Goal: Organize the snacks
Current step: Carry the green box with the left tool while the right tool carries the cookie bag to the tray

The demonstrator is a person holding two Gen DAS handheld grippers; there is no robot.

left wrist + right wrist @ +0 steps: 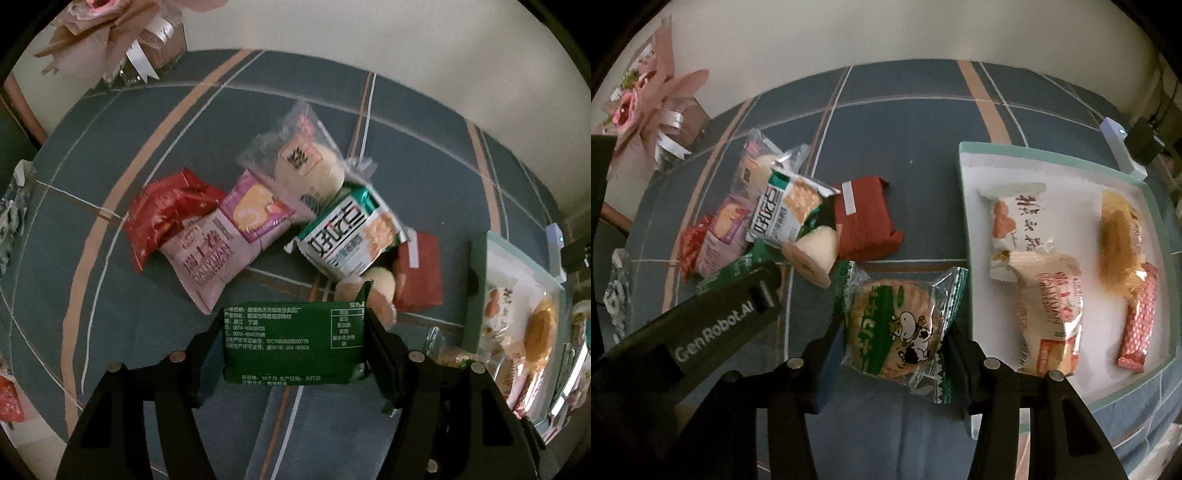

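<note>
My left gripper (293,341) is shut on a dark green snack packet (291,341) and holds it above the blue plaid tablecloth (184,92). My right gripper (892,339) is shut on a clear green-trimmed rice cracker packet with a cow (897,328), just left of the white tray (967,206). A pile of snacks lies beyond: a pink packet (207,254), a red packet (162,210), a green-white cracker pack (347,232), a bun packet (306,162) and a red brick-shaped pack (866,218). The tray holds several packets (1049,314).
A pink paper bouquet (646,99) stands at the back left by the wall. A white device (1119,147) and black gear sit behind the tray. The left gripper's body (701,332) shows at the lower left of the right wrist view.
</note>
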